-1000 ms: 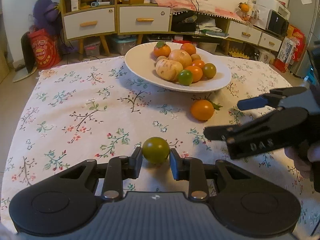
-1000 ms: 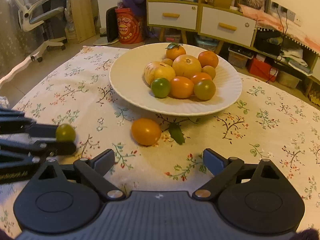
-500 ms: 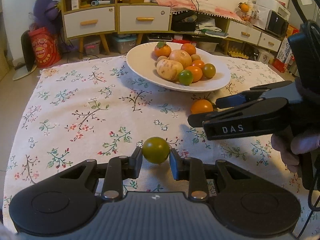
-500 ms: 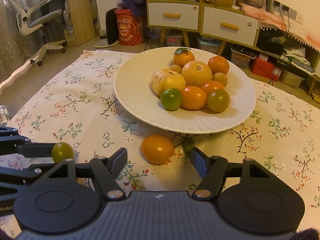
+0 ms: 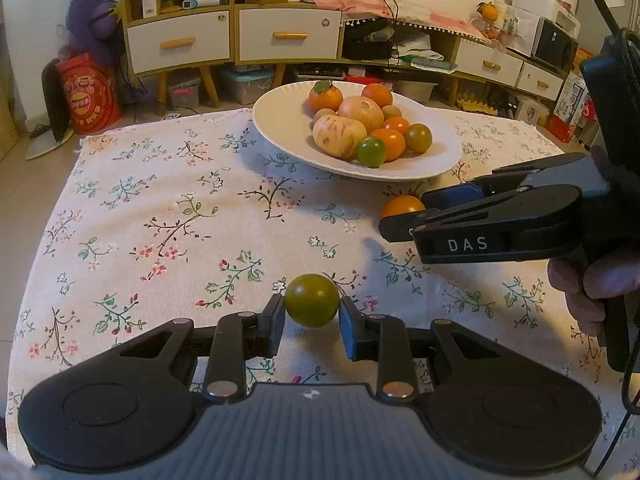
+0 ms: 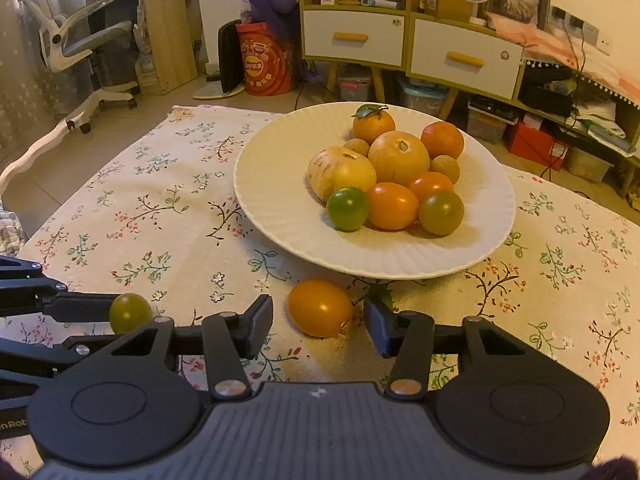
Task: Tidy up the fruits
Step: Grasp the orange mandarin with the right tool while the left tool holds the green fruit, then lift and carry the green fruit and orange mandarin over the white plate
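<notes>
Floral-clothed desk (image 5: 160,208). Left gripper (image 5: 312,316) fingers clamped green tomato (image 5: 312,300). Right gripper (image 6: 318,322) fingers wide, straddling orange tomato (image 6: 320,307); judged next: close, lift to plate (image 6: 280,236).

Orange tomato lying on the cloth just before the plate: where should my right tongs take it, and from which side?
Grip the smooth orange oval tomato across its short middle, straight from the near side. The open right tongs already straddle it, and the white ribbed plate blocks the far side. Its long axis runs left to right, so close gently.
</notes>
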